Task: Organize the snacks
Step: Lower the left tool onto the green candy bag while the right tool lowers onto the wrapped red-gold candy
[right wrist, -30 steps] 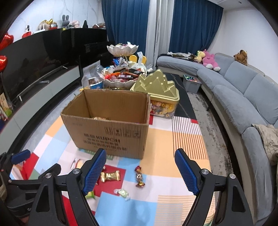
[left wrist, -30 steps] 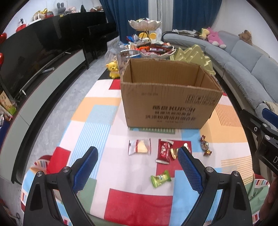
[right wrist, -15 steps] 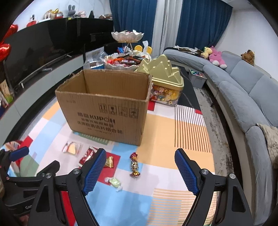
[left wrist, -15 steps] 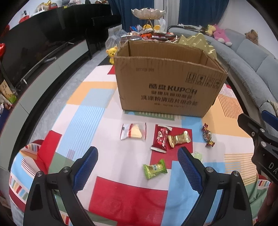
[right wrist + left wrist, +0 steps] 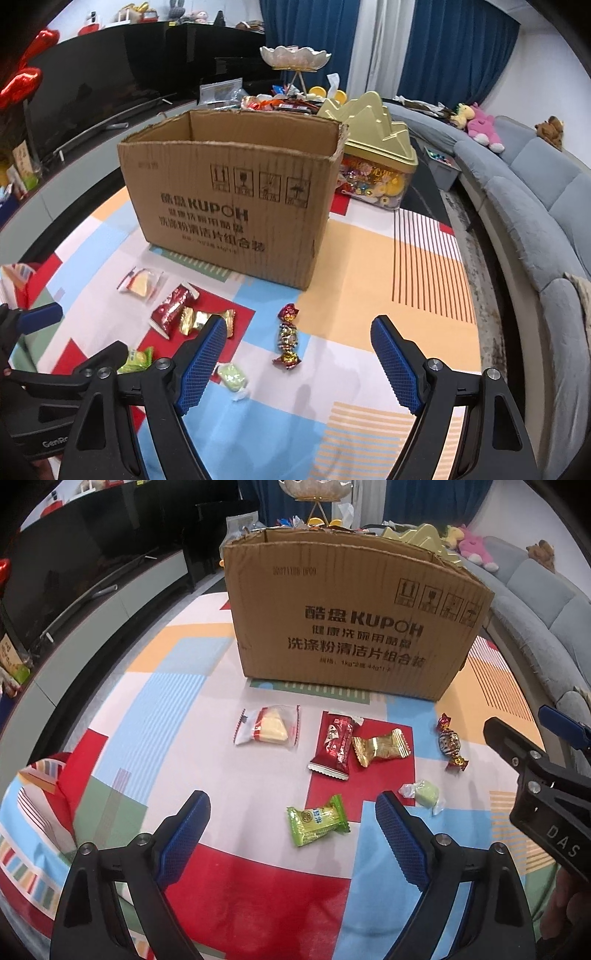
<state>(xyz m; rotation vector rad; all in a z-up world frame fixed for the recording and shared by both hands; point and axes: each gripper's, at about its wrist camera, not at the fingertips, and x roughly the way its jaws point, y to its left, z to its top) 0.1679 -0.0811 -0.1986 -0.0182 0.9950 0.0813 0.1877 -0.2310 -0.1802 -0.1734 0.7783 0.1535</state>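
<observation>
The left gripper [image 5: 291, 819] stands wide open with nothing between its blue pads; the green-wrapped snack [image 5: 317, 825] lies on the bench [image 5: 166, 709] just beyond the gap. The right gripper [image 5: 299, 347] is also wide open and empty, above the twist-wrapped candy [image 5: 287, 338].

The cardboard box [image 5: 351, 627] sits upright and open-topped at the middle of the bench, on the colour-block cloth. The loose snacks lie in a row along the box's near wall, toward the near edge of the bench.

Left wrist view:
- It shows all six snacks unobstructed: the clear-wrapped wafer [image 5: 267, 727], the red packet [image 5: 334, 746], the gold packet [image 5: 380, 747] touching it, the twist-wrapped candy, the pale green candy [image 5: 423, 794] and the green-wrapped snack.
- The box interior is hidden.
- The right gripper enters at the right edge.

Right wrist view:
- It looks over the box rim onto the inner walls; the box floor is not visible.
- It shows the gold-lidded tin [image 5: 373, 155] just behind the box's far right corner, and the heap of snacks [image 5: 280, 103] behind the box.
- The right gripper's left finger covers part of the gold packet.
- The left gripper partly covers the green-wrapped snack.
</observation>
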